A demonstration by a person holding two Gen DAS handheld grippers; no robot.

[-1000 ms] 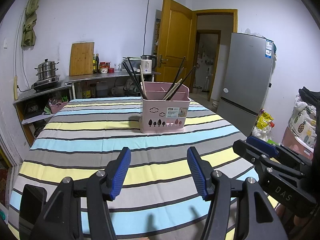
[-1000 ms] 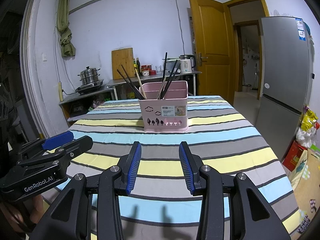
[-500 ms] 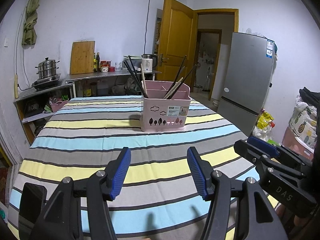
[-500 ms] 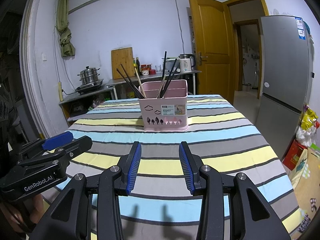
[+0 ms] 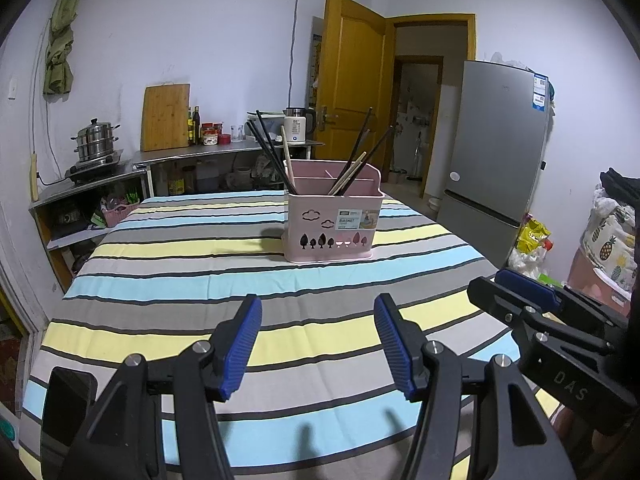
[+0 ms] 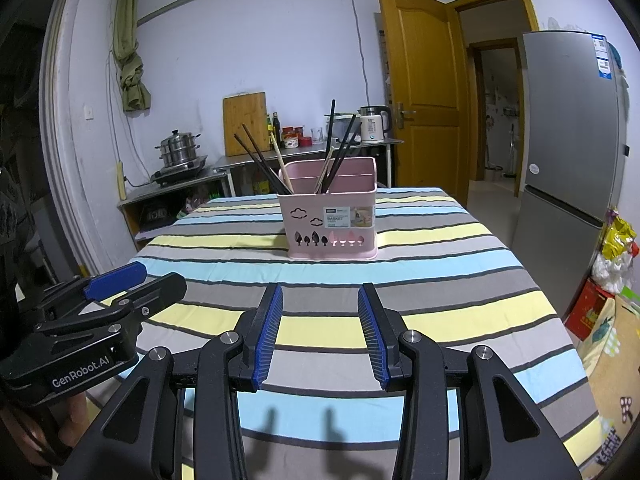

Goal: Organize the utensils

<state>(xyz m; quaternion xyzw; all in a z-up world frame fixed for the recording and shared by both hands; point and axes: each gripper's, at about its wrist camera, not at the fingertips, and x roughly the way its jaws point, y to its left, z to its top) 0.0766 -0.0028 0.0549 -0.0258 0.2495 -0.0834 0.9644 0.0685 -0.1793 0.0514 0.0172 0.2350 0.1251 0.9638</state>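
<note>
Chopsticks (image 5: 276,160) stand in the pink basket (image 5: 332,224) mid-table on the striped cloth (image 5: 160,248); I see my left gripper (image 5: 318,340) spread wide, right gripper (image 6: 320,332) narrower, both empty.

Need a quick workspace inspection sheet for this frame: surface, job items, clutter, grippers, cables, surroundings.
Surface: striped tablecloth, flat.
Job's things: pink utensil basket upright mid-table; dark chopsticks and pale chopsticks lean inside.
Clutter: nothing seen on the table.
Grippers: left gripper and right gripper open, empty, short of the basket.
Cables: wall cable below the air conditioner.
Surroundings: fridge, open door, steamer pot.
</note>
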